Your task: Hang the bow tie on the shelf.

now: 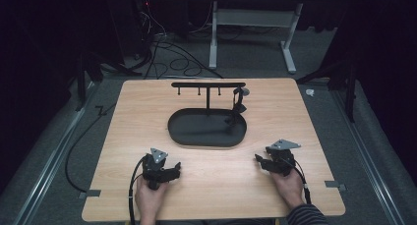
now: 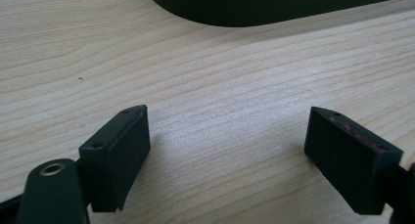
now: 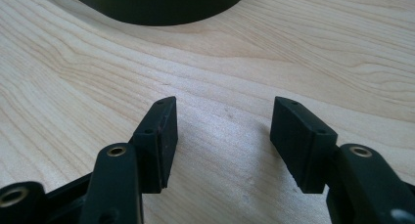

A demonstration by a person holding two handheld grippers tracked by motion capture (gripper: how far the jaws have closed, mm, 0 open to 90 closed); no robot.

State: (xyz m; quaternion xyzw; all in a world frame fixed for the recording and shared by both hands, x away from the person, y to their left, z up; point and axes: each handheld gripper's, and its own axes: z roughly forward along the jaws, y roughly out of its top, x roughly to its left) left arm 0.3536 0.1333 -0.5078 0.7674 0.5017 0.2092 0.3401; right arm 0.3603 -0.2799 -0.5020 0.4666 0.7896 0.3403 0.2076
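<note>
A black oval tray lies mid-table with a black T-shaped hanger stand rising from its far side. A small dark item with a grey disc hangs from the stand's right end. My left gripper rests low over the wood near the front left, held in a hand, open with nothing between its jaws. My right gripper sits at the front right, also open and empty. The tray's rim shows at the top of the left gripper view, and the same rim tops the right gripper view.
The light wooden table has bare wood around the tray. Cables trail from both grippers off the front edge. Beyond the table lie floor cables and a white desk frame. A small white object lies on the floor by the far right corner.
</note>
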